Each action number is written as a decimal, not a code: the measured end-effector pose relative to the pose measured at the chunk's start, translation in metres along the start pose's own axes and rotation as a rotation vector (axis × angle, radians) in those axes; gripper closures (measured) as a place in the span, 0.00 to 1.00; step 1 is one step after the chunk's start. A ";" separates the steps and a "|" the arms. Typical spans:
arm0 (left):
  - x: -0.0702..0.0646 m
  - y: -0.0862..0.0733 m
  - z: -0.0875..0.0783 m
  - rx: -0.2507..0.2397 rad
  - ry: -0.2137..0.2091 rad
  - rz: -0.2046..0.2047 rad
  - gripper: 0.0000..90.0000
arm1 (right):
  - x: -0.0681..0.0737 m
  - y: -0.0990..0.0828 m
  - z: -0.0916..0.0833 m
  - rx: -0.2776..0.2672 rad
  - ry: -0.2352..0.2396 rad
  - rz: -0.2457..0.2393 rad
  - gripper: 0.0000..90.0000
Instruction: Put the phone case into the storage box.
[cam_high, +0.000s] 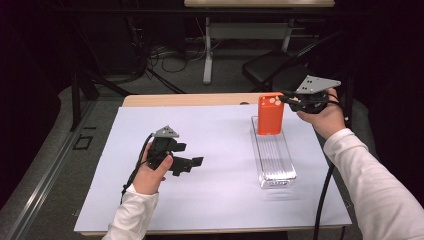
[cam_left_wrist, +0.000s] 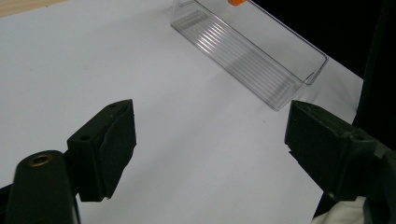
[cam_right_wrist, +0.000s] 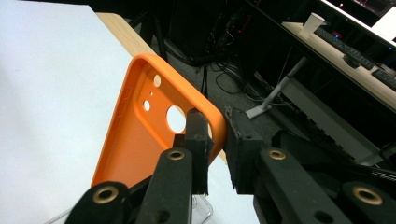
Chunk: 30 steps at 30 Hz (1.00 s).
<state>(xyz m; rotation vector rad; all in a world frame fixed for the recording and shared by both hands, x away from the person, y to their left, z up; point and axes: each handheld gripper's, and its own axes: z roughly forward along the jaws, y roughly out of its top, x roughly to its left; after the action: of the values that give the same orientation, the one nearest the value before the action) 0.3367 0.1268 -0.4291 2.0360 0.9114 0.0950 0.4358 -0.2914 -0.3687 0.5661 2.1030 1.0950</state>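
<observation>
I am resting my left gripper (cam_high: 187, 164) low over the white sheet (cam_high: 215, 150) on the near left side of the table (cam_high: 190, 100), and I am holding its jaws wide apart with nothing between them; in the left gripper view only bare white sheet is lying between the two black pads (cam_left_wrist: 109, 149).

Farther out and to the right, the clear plastic tray (cam_high: 275, 172) is lying lengthwise on the sheet, well apart from my left gripper.

At the tray's far end I am holding the orange phone case (cam_high: 270, 115) upright with my right gripper (cam_high: 290, 101). In the right gripper view the jaws are standing almost closed, pinching the case's top edge (cam_right_wrist: 215, 122) beside the camera cut-outs, one pad inside the shell and the other behind it. The case's lower edge is sitting at the tray's far end; I cannot tell whether it is touching the tray floor.

Beyond the table edge, a dark chair (cam_high: 267, 65) and loose cables (cam_high: 165, 55) are lying on the floor.
</observation>
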 end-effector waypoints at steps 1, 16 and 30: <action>0.000 0.000 0.000 -0.004 0.002 -0.001 0.19 | -0.001 -0.001 0.001 0.002 -0.002 -0.002 0.89; 0.001 -0.001 0.001 0.001 0.003 -0.003 0.19 | -0.007 -0.009 0.015 -0.001 -0.028 -0.018 0.89; 0.004 -0.002 -0.002 -0.005 0.002 -0.011 0.19 | -0.009 -0.018 0.040 -0.001 -0.062 -0.050 0.89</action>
<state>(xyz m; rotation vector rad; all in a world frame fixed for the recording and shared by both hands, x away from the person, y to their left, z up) 0.3379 0.1311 -0.4302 2.0266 0.9224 0.0935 0.4706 -0.2859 -0.3971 0.5377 2.0525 1.0379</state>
